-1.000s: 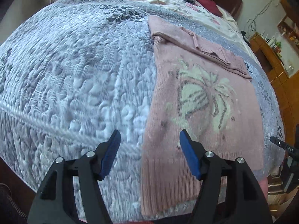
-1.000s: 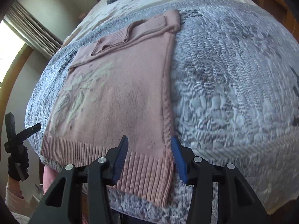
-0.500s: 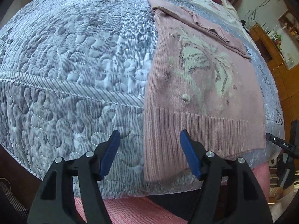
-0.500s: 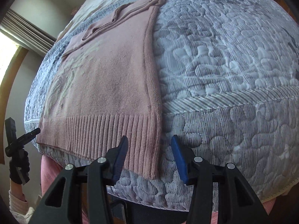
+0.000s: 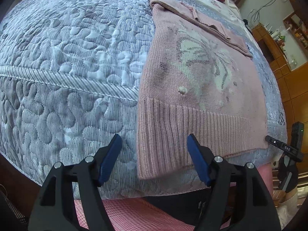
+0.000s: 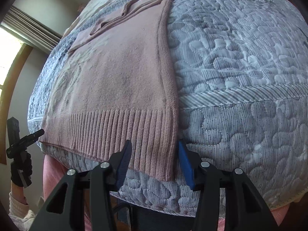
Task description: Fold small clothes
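- Now at the grasp step: pink sweater [image 5: 194, 88] lying flat on the quilted bed cover [image 5: 73, 61], sleeves already folded across the top, ribbed hem [image 6: 107, 130] hanging a little over the near edge of the bed.
- Left tongs [image 5: 154, 157] released, wide apart, straddling the hem corner on the left side; no fabric between the blue pads yet.
- Right tongs [image 6: 154, 159] also released, w/ the opposite hem corner sitting between the pads; pads near the knit, contact impossible to confirm.
- Best to pinch both corners at the same depth, well inside the ribbing, not only the last row of stitches; thick knit probably slips from a shallow bite.
- Important to catch both layers (front & back) together, otherwise only the front lifts and the fold comes crooked.
- Good to close both tongs at approx. the same time, then lift a little and carry the hem toward the neck end, keeping the hem line straight and parallel to the folded sleeves [image 5: 204, 19].
- Careful not to pinch the bed cover under the hem; the hanging corner is close against it.
- Better to keep the lift low, so the sleeves on top stay undisturbed.
- Probably one or two folds left after this, judged from the long flat body.
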### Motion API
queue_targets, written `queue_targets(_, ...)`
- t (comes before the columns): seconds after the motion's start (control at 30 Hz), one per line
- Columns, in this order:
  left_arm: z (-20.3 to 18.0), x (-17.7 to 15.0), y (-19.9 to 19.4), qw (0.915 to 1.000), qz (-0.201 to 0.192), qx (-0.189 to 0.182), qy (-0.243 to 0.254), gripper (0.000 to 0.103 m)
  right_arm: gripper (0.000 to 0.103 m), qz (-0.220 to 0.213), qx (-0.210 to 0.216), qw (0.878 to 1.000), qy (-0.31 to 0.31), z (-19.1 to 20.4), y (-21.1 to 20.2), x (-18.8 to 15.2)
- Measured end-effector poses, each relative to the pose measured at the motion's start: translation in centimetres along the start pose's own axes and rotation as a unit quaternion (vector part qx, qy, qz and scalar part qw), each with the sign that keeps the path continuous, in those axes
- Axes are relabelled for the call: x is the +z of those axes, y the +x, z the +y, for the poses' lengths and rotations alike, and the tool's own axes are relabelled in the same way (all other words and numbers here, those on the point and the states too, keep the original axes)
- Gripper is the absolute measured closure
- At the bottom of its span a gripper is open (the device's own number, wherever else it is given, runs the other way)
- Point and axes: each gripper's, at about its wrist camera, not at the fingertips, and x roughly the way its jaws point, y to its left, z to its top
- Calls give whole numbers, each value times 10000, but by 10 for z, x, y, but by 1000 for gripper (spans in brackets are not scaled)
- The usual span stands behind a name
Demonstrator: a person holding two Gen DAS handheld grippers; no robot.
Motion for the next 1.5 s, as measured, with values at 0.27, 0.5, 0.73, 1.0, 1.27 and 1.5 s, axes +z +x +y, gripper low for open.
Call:
queue_targets(0.27,0,2,6,9999,129,46,-13,61,68,89,-61,9999,-35,-3,4,1)
queue_targets(0.5,5,4,8,9995,183,-177,-210,85,92,258,131,9995,-123,-3,5,-2)
queue_targets(0.73,14,8,-13,9944,-48,-883,-573,94,93,106,697,9975,5,-5,-16,11)
queue_targets(1.0,-3,54,-41,9893,-653,-1231,-441,95,93,-480,1562,9858,395,-12,-59,67)
queue_targets(1.27,-11,119,-31,9873,-917,-1216,-463,95,93,-535,1500,9859,512,-17,-55,125)
queue_targets(1.5,0,168,11,9884,-812,-1056,-727,95,93,-278,1601,9803,1125,-43,-13,169)
